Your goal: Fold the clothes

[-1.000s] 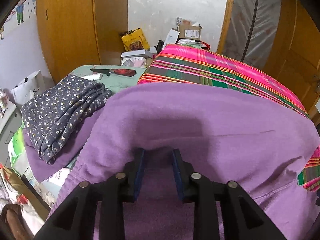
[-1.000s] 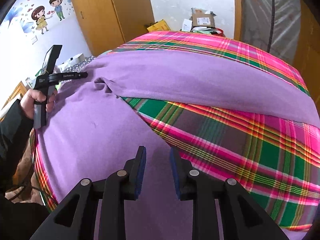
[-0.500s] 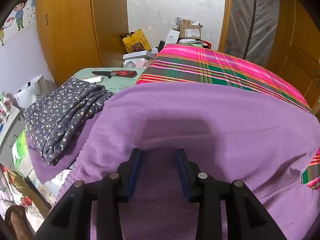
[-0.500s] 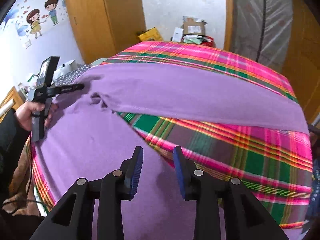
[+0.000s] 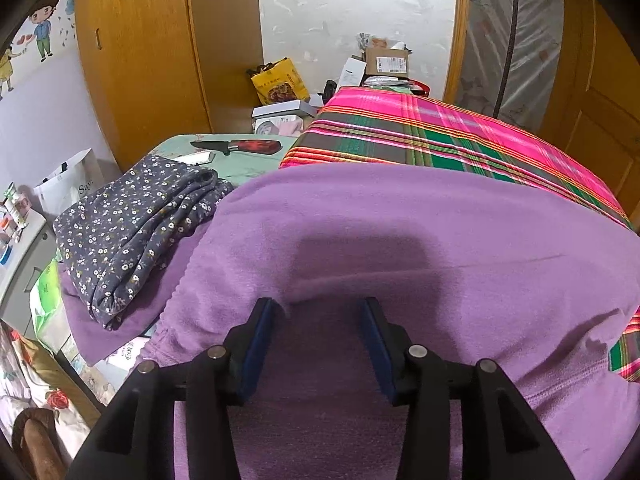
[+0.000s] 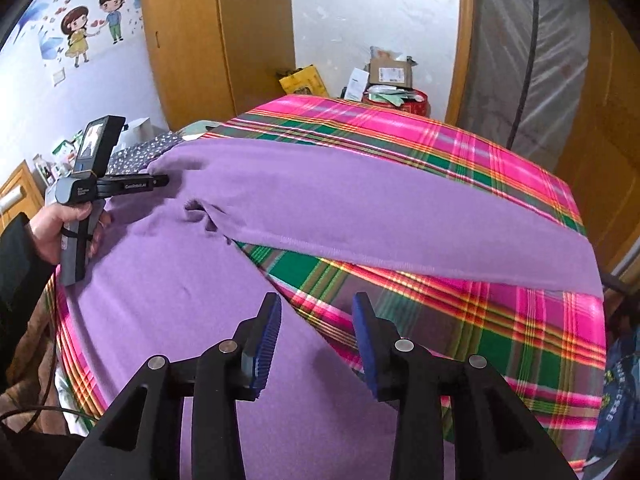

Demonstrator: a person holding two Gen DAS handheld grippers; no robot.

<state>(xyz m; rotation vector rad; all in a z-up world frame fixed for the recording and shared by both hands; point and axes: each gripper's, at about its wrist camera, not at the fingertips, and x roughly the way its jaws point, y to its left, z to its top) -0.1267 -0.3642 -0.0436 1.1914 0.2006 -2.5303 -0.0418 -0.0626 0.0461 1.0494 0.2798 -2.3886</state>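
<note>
Left wrist view: the left gripper (image 5: 320, 316) stood low over the purple garment (image 5: 400, 240), which lay spread across the plaid-covered bed (image 5: 460, 136). Its jaws were opening and stood wider than a second before. Purple cloth showed in the gap, but the blue pads (image 5: 260, 344) did not press on it, so the fabric appeared released. To the left, a folded floral garment (image 5: 132, 232) rested on another purple piece, with a knife (image 5: 236, 146) on the green table (image 5: 248, 168) beyond it.

Right wrist view: the right gripper (image 6: 316, 320) hovered above the near portion of the same purple garment (image 6: 360, 204), at the edge where cloth met plaid. Its jaws were also opening, moderately wide, and held nothing. The view took in more of the bed than a second before, consistent with a slight rise. The left gripper (image 6: 164, 181), held in a hand (image 6: 64, 228), sat at the garment's far-left corner. One long purple leg or sleeve ran across the bed toward the right.

Judgement: both tools had let go together, so one lay-down or fold step appeared complete. A fresh grasp would be required next.
</note>
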